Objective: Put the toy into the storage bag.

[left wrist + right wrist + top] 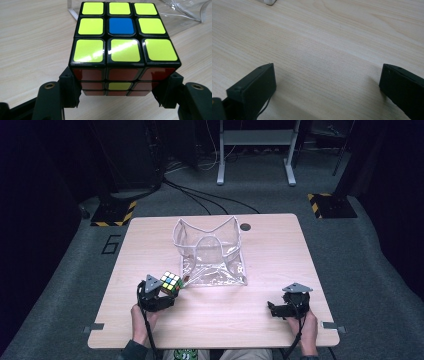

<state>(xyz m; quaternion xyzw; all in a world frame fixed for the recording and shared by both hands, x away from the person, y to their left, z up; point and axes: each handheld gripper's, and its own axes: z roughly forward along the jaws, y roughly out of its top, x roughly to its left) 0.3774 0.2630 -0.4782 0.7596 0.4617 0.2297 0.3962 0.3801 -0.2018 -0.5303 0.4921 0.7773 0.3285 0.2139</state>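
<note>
Rubik's cube (124, 48) sits clamped between the jaws of our left gripper (159, 296) at the table's (260, 320) near-left, just short of the clear plastic bag (212, 252); its lower rows are half hidden behind the black fingers (70, 87). Our right gripper (327, 82) rests near the right edge, jaws wide apart over bare wood.

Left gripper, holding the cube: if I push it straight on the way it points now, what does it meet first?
Probably the clear plastic bag. The left gripper is shut on the cube, and the bag's near edge lies just beyond it on the table. The cube would likely touch first; the gap is hard to judge.
</note>
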